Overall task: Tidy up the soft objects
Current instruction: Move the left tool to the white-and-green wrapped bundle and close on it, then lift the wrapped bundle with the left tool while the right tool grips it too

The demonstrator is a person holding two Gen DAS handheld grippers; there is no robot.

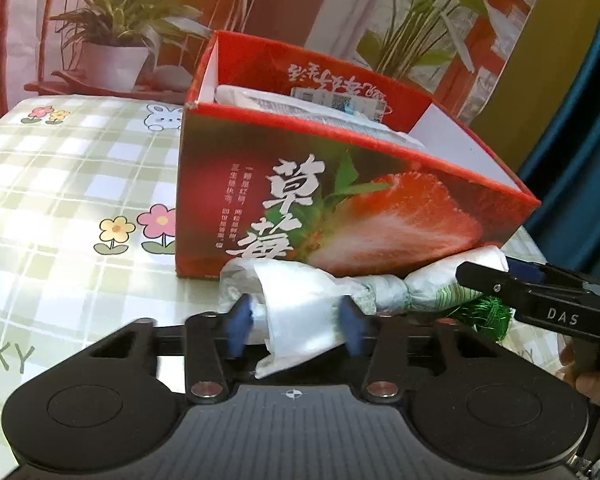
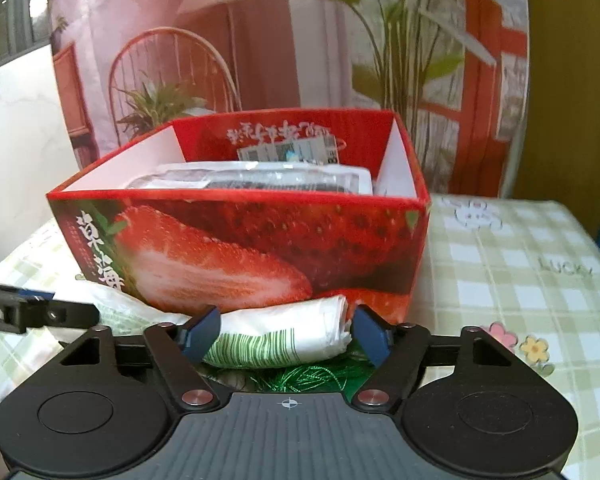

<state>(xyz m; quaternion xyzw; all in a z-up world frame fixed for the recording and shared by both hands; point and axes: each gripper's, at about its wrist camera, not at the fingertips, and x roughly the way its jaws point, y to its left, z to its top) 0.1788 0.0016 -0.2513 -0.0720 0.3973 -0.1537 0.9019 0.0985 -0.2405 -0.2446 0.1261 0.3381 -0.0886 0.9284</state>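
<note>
A crumpled white plastic bag [image 1: 304,304] with green print lies on the table in front of a red strawberry box [image 1: 340,200]. My left gripper [image 1: 296,320] has its blue pads around the bag's left end, touching it. My right gripper [image 2: 288,332] straddles the bag's right end [image 2: 284,336] with its jaws apart; it also shows at the right of the left wrist view [image 1: 540,300]. A green tinsel tuft [image 2: 300,378] lies under the bag. The box [image 2: 260,240] holds white packets [image 2: 260,180].
A green-checked tablecloth with flowers [image 1: 60,200] covers the table. A potted plant [image 1: 112,40] and a printed backdrop stand behind the box. The table's right edge [image 2: 580,240] drops off near a blue curtain.
</note>
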